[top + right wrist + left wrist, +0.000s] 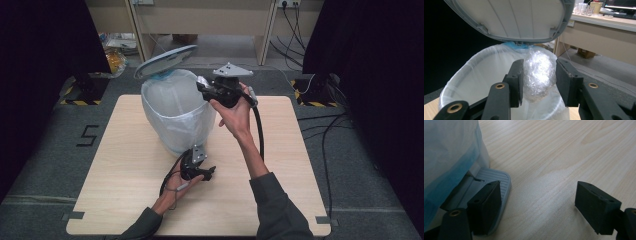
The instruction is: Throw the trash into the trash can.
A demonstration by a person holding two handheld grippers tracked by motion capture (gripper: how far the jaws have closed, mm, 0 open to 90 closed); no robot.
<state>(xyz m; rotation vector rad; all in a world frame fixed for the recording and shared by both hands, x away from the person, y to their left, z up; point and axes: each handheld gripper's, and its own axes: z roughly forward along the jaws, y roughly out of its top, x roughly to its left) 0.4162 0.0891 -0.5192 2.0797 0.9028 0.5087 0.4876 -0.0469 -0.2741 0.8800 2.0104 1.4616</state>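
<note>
Right gripper point(537, 82): you are holding a crumpled clear plastic wad point(539, 75) between its fingers, over the open mouth of the pedal bin point(172, 117), which is standing toward the far edge of the counter point(125, 200), left of its middle.
Left gripper point(541, 207): its fingers are standing wide with nothing between them; one finger point(485, 205) is pressing on the grey pedal point(491, 176), as far as I can judge.
Lid risk: if you are easing off the pedal, the raised lid point(511, 17) is likely dropping onto the wad or the right gripper.
Drop risk: the wad is sitting near the bin's near rim, so releasing it here could be sending it down outside the liner point(165, 100).
Grip risk: the plastic looks light and springy, so it may be clinging to a finger on release.
Left gripper view: it is showing you the pedal and the finger on it, which are tiny in the high view.
Right gripper view: it is showing you the wad and the lid's underside.
</note>
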